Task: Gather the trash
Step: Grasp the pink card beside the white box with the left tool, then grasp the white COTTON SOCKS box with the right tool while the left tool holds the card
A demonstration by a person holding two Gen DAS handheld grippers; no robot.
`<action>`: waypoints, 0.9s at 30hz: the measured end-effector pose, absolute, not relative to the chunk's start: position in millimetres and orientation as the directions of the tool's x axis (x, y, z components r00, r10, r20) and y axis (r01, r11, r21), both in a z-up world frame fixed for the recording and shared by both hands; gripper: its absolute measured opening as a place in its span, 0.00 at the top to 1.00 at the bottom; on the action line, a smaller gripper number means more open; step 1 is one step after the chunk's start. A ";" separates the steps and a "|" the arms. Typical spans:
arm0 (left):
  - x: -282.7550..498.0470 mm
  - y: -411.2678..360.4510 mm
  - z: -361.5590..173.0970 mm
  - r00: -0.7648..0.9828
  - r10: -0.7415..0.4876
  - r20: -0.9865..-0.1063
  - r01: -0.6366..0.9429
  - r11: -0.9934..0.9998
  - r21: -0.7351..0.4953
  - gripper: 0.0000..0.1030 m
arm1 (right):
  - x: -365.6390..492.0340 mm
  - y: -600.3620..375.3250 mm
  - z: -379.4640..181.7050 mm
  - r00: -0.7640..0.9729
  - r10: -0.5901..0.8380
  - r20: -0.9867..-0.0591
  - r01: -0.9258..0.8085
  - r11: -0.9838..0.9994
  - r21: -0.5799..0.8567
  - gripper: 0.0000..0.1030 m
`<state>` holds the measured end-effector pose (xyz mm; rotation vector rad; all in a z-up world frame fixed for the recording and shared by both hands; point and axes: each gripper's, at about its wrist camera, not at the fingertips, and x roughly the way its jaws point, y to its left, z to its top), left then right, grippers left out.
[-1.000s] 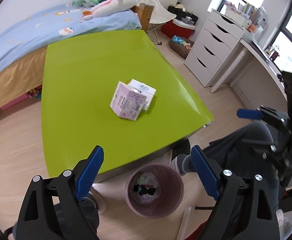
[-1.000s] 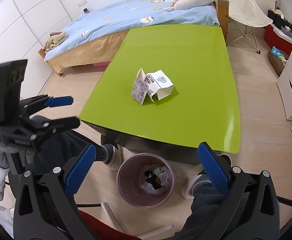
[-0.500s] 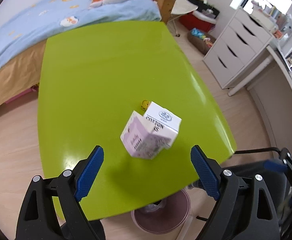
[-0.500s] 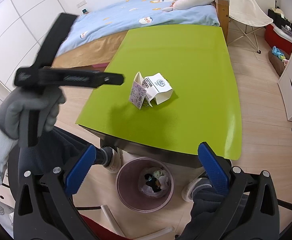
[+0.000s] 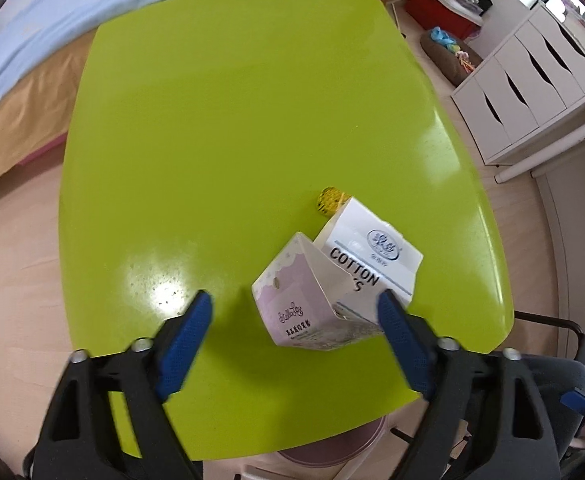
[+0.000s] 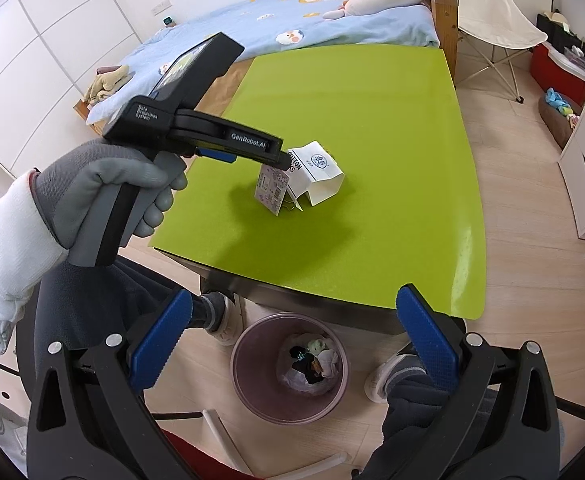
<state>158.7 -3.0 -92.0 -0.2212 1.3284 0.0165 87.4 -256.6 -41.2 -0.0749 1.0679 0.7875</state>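
A purple-and-white carton (image 5: 292, 312) leans against a white box marked COTTON (image 5: 368, 256) on the green table (image 5: 212, 120). A small yellow patterned piece (image 5: 330, 200) lies just behind them. My left gripper (image 5: 296, 334) is open, its blue pads on either side of the purple carton, not touching it. In the right wrist view the left gripper (image 6: 282, 160) hovers just over the two boxes (image 6: 312, 176). My right gripper (image 6: 292, 336) is open and empty, held back from the table above the pink bin (image 6: 290, 368), which holds some trash.
A bed (image 6: 312, 28) with plush toys stands behind the table. A white drawer unit (image 5: 532, 92) stands at the right, a folding chair (image 6: 488, 12) at the back right. My knees and feet sit under the table's near edge beside the bin.
My left gripper has moved forward from over the bin to above the table and now brackets the purple carton. My right gripper has stayed in place.
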 end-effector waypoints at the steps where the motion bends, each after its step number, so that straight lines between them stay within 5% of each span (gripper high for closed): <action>1: 156.8 -0.1 -93.3 0.239 -0.112 -0.965 -0.143 0.979 -0.149 0.34 | 87.9 -256.4 -41.9 0.241 0.541 -0.806 -0.610 0.730 0.308 0.03; 3: 154.9 3.6 -94.6 0.232 -0.111 -0.966 -0.143 0.979 -0.146 0.43 | 89.0 -255.4 -42.5 0.239 0.542 -0.806 -0.611 0.729 0.309 0.03; 8: 148.1 13.7 -91.4 0.238 -0.107 -0.965 -0.137 0.980 -0.142 0.83 | 91.3 -252.1 -43.0 0.233 0.552 -0.801 -0.617 0.720 0.316 0.03; 10: 144.5 15.7 -90.7 0.241 -0.108 -0.964 -0.129 0.981 -0.143 0.91 | 94.9 -249.4 -43.0 0.231 0.554 -0.800 -0.618 0.719 0.319 0.03; 27: 103.2 21.4 -60.8 0.364 -0.114 -0.924 -0.068 0.987 -0.148 0.94 | 156.3 -216.0 -69.5 0.143 0.617 -0.774 -0.551 0.699 0.456 0.03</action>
